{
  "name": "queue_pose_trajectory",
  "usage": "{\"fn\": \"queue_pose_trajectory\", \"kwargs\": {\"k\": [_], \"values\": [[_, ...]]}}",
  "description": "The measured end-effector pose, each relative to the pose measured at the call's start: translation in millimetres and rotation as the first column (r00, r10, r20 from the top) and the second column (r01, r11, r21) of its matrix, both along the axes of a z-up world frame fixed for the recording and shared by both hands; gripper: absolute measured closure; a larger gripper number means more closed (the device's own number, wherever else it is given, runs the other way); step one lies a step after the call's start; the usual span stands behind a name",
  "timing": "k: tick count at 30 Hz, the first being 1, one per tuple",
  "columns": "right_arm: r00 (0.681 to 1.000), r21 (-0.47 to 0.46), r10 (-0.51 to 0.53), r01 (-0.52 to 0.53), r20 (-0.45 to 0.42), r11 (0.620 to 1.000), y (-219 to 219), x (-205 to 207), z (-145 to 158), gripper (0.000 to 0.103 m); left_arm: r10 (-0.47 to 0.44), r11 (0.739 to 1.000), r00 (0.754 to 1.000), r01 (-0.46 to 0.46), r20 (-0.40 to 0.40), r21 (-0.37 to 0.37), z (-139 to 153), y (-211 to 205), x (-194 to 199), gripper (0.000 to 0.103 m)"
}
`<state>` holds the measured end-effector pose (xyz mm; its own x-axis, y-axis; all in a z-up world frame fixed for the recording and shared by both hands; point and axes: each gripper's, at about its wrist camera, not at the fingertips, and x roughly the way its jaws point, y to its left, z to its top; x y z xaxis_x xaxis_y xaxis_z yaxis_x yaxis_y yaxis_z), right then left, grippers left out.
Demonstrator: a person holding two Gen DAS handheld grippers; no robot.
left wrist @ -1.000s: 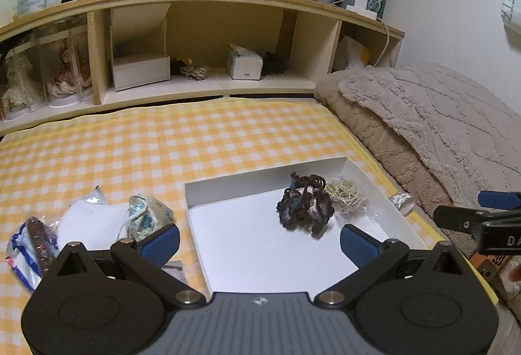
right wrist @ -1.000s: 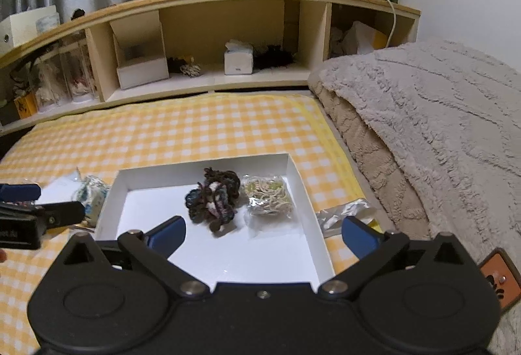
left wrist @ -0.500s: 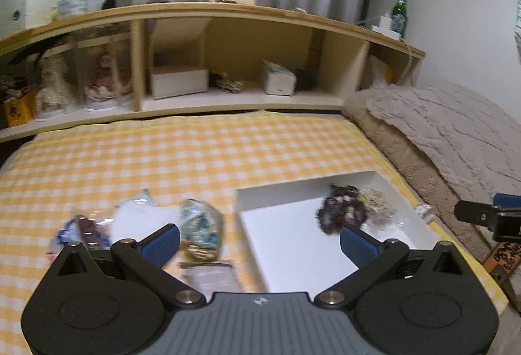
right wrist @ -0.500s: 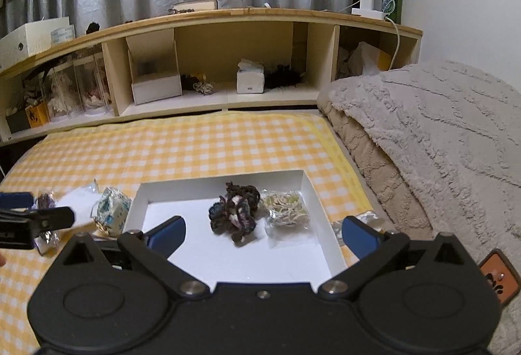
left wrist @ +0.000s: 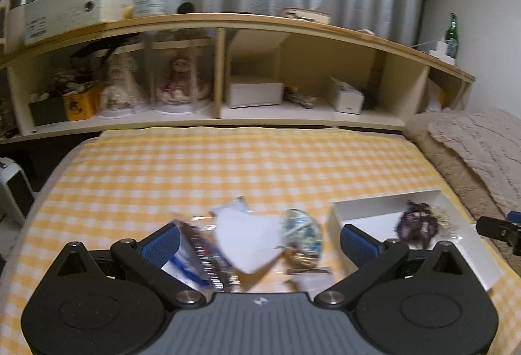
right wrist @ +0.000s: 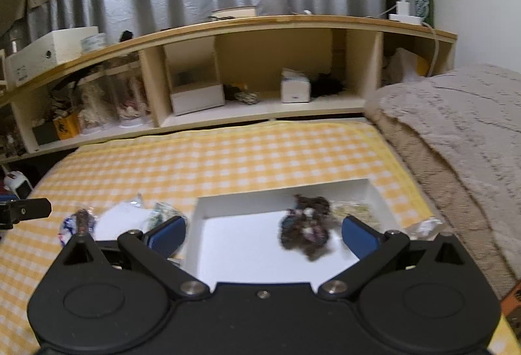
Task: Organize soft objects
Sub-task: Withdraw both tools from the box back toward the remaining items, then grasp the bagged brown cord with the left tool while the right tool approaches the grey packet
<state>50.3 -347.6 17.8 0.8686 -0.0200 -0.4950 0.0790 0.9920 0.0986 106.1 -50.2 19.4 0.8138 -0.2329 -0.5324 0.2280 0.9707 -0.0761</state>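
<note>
Bedding in a yellow and white check (left wrist: 228,166) covered the flat surface we worked above, with a wooden shelf (left wrist: 293,29) behind it and a beige blanket (right wrist: 456,127) heaped along the right side.

We held our left gripper (left wrist: 260,242) with its two blue-padded fingers (left wrist: 161,241) spread wide, clasping nothing. Between those fingers, lying on the check cloth, was a small cluster of soft things: a white face mask (left wrist: 247,241) in the middle, a striped packet in clear wrap (left wrist: 198,254) touching its left edge, and a blue patterned cloth bundle (left wrist: 301,231) just beside its right edge (all somewhat blurred, so finer detail was lost to us).

We held our right gripper (right wrist: 263,236) wide apart too, and empty, above a shallow white tray (right wrist: 244,251) that sat on the cloth to the right of the cluster. Inside the tray lay a dark, purplish scrunchie (right wrist: 306,229), and close beside it on the right a pale bundle in clear wrap (right wrist: 355,211) near the tray's far right corner. A crumpled piece of clear plastic (right wrist: 423,226) lay on the cloth just outside the tray's right wall.

A green bottle (right wrist: 423,0) stood on top of the shelf at the far right, and white boxes (right wrist: 296,89) sat in its compartments.
</note>
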Motion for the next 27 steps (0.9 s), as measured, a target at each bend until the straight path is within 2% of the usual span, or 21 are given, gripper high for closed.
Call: {"fn": "queue_pose_trajectory", "kwargs": {"k": [4,8,10,11,12,18,22,24,27], "values": [[1.0,0.018,0.014,-0.014,0.004,1.0,21.5,9.4,-4.9,0.0,0.035,0.999,0.999,-0.035,0.004,0.012,-5.2,25.7,6.0,0.0],[0.999,-0.002,-0.051,0.051,0.012,0.999,46.4,17.4,-13.5,0.0,0.053,0.998,0.999,-0.053,0.004,0.016,-16.9,43.6,11.1,0.0],[0.999,-0.03,0.024,-0.022,0.043,0.999,55.7,18.1,-19.4,0.0,0.049,0.999,0.999,-0.049,0.002,0.012,-25.2,49.3,13.5,0.002],[0.996,-0.034,0.08,-0.078,0.048,0.996,59.8,19.5,-22.6,0.0,0.047,0.999,0.999,-0.046,-0.006,0.004,-31.5,52.8,15.4,0.008],[0.994,-0.032,0.103,-0.102,0.041,0.994,63.4,21.5,-24.8,0.0,0.048,0.999,0.999,-0.048,-0.019,-0.006,-36.7,55.4,17.2,0.018],[0.983,-0.046,0.186,-0.185,0.015,0.982,81.8,36.3,-42.0,0.001,0.054,0.992,0.986,-0.071,-0.161,-0.101,-66.8,67.6,43.7,0.042],[0.973,-0.01,0.222,-0.223,-0.059,0.975,87.1,48.5,-58.3,0.027,0.073,0.982,0.977,-0.105,-0.199,-0.155,-81.7,69.8,58.7,0.045],[0.963,0.028,0.249,-0.247,-0.104,0.969,89.5,52.2,-66.6,0.03,0.079,0.979,0.974,-0.116,-0.212,-0.167,-88.0,68.7,64.1,0.045],[0.938,0.062,0.298,-0.292,-0.177,0.955,96.2,59.1,-81.2,0.043,0.082,0.975,0.969,-0.127,-0.234,-0.182,-97.7,66.5,71.8,0.045]]}}
